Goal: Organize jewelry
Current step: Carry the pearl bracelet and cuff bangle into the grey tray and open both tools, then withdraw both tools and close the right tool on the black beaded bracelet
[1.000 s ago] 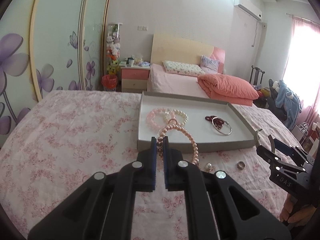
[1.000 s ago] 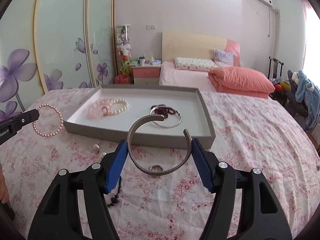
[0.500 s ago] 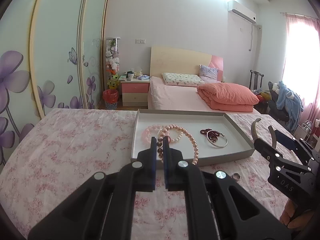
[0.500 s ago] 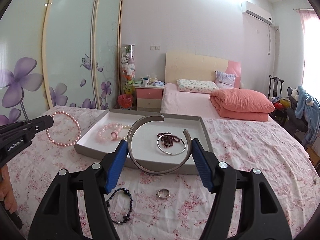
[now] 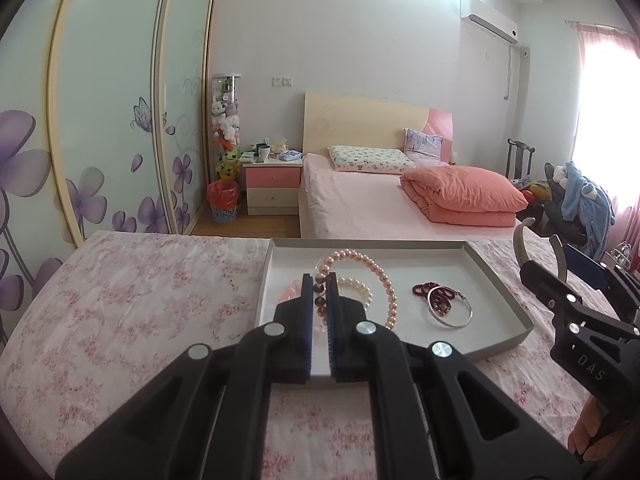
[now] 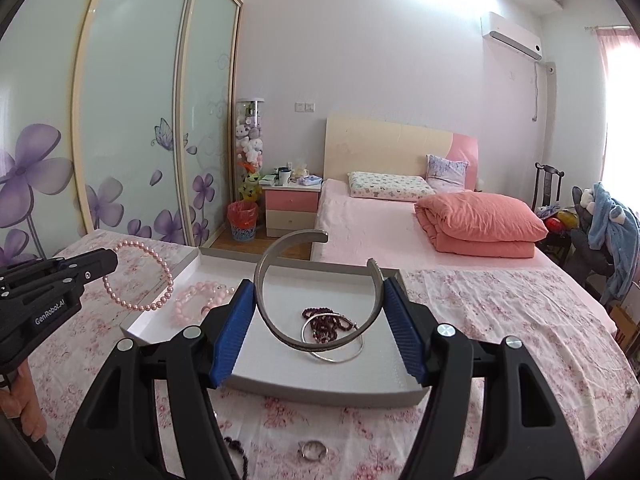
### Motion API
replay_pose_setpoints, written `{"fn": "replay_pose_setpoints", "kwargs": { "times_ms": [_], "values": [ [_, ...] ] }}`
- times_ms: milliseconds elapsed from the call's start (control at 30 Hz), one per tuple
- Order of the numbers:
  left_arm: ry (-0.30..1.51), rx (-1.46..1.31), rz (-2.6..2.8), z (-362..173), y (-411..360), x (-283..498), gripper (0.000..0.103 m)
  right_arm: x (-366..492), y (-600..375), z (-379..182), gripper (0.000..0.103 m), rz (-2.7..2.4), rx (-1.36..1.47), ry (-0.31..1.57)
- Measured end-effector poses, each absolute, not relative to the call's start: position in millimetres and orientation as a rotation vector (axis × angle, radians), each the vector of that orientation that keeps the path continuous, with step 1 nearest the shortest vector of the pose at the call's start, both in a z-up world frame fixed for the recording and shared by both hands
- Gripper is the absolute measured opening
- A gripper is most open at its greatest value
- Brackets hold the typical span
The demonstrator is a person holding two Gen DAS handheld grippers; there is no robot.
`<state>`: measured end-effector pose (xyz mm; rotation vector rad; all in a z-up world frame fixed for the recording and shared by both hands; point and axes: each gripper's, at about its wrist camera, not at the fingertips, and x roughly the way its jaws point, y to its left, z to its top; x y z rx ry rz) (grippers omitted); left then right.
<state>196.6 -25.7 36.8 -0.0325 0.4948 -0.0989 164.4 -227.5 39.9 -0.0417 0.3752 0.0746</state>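
Observation:
My left gripper (image 5: 319, 284) is shut on a pink pearl bracelet (image 5: 380, 276) and holds it above the left part of the grey tray (image 5: 496, 280). The same bracelet (image 6: 138, 276) hangs from the left gripper (image 6: 108, 262) in the right wrist view. My right gripper (image 6: 320, 296) is shut on an open silver cuff bangle (image 6: 280, 328), held above the tray (image 6: 320, 390). The tray holds a pale pink bead bracelet (image 6: 196, 298), a white pearl bracelet (image 5: 358, 286), a dark red bead bracelet (image 5: 434, 296) and a thin silver bangle (image 5: 452, 318).
The tray sits on a floral pink cloth (image 5: 140, 300). A silver ring (image 6: 312, 450) and a dark bead string (image 6: 236, 450) lie on the cloth in front of the tray. A bed with an orange quilt (image 6: 480, 220) stands behind.
Both grippers have risen and moved forward with their pieces. The pearl bracelet and the cuff bangle now hang over the tray instead of in front of it.

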Motion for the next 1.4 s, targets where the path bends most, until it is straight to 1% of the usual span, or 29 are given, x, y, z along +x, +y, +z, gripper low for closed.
{"fn": "replay_pose_setpoints", "kwargs": {
  "times_ms": [167, 500, 700, 833, 900, 933, 967, 1000, 1067, 1133, 1400],
  "values": [
    [0.528, -0.042, -0.101, 24.4, -28.5, 225.7, 0.007, 190.4, -227.1, 27.1, 0.065, 0.067, -0.055, 0.410],
    [0.595, -0.031, -0.105, -2.2, -34.8, 275.5, 0.007, 244.0, -225.5, -1.9, 0.065, 0.070, -0.045, 0.541],
    [0.637, -0.030, -0.117, -15.3, -37.7, 290.8, 0.008, 263.0, -222.4, -13.3, 0.066, 0.084, -0.029, 0.616],
    [0.669, -0.055, -0.120, -22.3, -33.9, 299.0, 0.010, 270.3, -222.9, -20.0, 0.066, 0.087, -0.027, 0.658],
    [0.679, -0.062, -0.121, -24.5, -33.0, 300.6, 0.015, 270.5, -223.4, -21.8, 0.067, 0.087, -0.020, 0.673],
    [0.684, -0.068, -0.121, -25.7, -31.6, 300.8, 0.021, 269.9, -224.6, -21.5, 0.071, 0.087, -0.019, 0.670],
    [0.687, -0.075, -0.120, -25.2, -31.0, 301.9, 0.024, 269.2, -224.4, -20.4, 0.074, 0.083, -0.021, 0.664],
    [0.688, -0.082, -0.120, -25.2, -30.1, 301.6, 0.025, 266.0, -225.3, -18.5, 0.077, 0.078, -0.023, 0.652],
    [0.689, -0.100, -0.119, -24.3, -26.5, 301.0, 0.032, 265.5, -225.9, -16.4, 0.078, 0.074, -0.021, 0.645],
    [0.685, -0.114, -0.112, -21.8, -22.9, 298.9, 0.033, 261.3, -229.1, -14.6, 0.078, 0.069, -0.010, 0.637],
    [0.668, -0.129, -0.091, -11.3, -11.0, 275.9, 0.034, 244.9, -241.3, -7.8, 0.078, 0.053, 0.014, 0.620]
  ]
}}
